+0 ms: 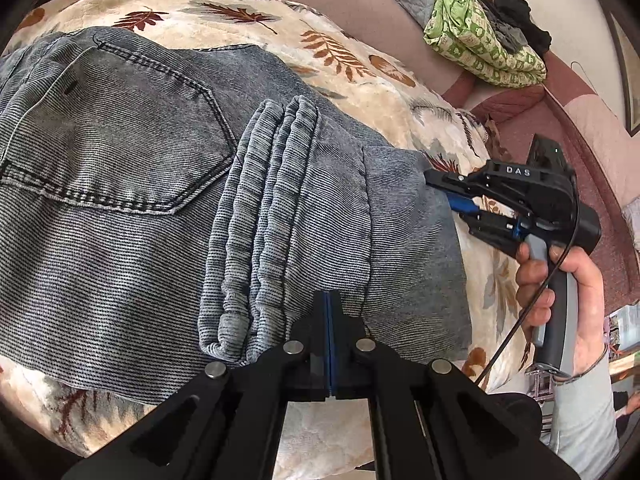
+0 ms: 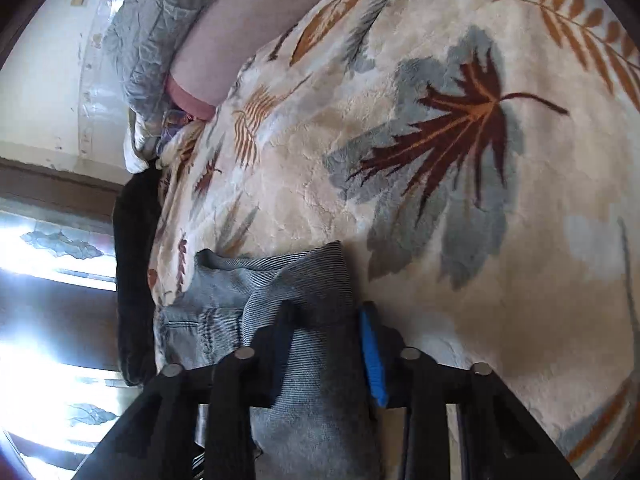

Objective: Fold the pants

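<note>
From my left wrist camera, the grey-blue jeans (image 1: 168, 184) lie folded over on a cream blanket (image 1: 384, 92) printed with leaves, back pocket (image 1: 116, 136) up and the leg hems (image 1: 256, 232) stacked in thick ridges across the middle. My left gripper (image 1: 329, 300) sits at the near edge of the denim with its two blue-lined fingers pressed flat together; whether any cloth is caught between them I cannot tell. Off to the right, my right gripper (image 1: 434, 184) reaches the far edge of the fold, held by a bare hand (image 1: 568, 284). A green patterned cloth (image 1: 480, 40) with dark clothes piled on it lies well beyond, on the mauve bedding (image 1: 344, 12). From my right wrist camera, the right gripper (image 2: 326, 320) stands partly open, a thick fold of the jeans (image 2: 312, 280) sitting between its black finger and its blue pad (image 2: 372, 356), filling the gap. The leaf blanket (image 2: 460, 120) spreads ahead, and a bright window (image 2: 48, 320) glares at the left.
</note>
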`<state>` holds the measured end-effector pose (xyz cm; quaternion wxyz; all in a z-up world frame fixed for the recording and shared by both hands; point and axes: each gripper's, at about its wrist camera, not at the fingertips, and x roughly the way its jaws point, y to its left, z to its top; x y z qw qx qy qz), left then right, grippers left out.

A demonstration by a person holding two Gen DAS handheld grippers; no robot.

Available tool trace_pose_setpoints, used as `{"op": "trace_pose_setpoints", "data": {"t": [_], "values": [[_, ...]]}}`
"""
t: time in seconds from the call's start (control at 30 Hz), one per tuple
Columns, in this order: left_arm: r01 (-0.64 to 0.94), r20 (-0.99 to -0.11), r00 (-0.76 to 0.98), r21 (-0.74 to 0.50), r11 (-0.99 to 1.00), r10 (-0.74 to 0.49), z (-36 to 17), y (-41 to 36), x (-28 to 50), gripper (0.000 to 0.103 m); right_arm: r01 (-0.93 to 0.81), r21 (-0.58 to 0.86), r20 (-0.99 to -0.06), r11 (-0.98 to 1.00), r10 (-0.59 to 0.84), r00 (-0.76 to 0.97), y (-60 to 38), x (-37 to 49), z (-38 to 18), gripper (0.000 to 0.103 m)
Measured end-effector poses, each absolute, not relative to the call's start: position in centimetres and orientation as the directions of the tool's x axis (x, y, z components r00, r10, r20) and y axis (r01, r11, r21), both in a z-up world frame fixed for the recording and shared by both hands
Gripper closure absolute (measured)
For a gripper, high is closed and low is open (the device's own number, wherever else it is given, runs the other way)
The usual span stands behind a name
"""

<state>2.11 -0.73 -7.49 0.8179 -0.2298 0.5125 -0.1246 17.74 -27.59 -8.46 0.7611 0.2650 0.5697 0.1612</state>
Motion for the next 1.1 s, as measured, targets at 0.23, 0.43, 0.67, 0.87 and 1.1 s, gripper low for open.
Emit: {"op": "trace_pose_setpoints", "data": {"t": [0.23,0.43,0.67,0.87,1.1], "values": [[0.005,-0.783,0.467,-0.462,0.887,-0.411,-7.3,-1.4,1.7,0.100,-0.090,0.206,-0.903,0.974,0.225,0.365,-23.2,17.1,-8.3,0.088],[0.018,-0.796,0.468,-0.425,0.905,-0.383,-6.8,-1.9,1.7,0.100,-0.002,0.339,-0.837,0.941,0.303,0.455,-26.5,14.3,-4.9,0.069],[0.028,-0.789,0.509,-0.384,0.923,-0.344,-3.8,-1.8,1.7,0.080,-0.009,0.609,-0.734,0.793,0.568,0.372,-26.2,7.2,-5.8,0.068],[0.069,-0.754,0.566,-0.360,0.930,-0.334,-1.0,-2.7,5.0,0.059,0.018,0.651,-0.719,0.759,0.609,0.335,-26.3,5.7,-9.1,0.073],[0.087,-0.853,0.487,-0.168,0.982,-0.189,-6.0,-5.3,8.0,0.057,0.001,0.650,-0.730,0.760,0.624,0.278,-26.9,6.4,-7.9,0.070]]}}
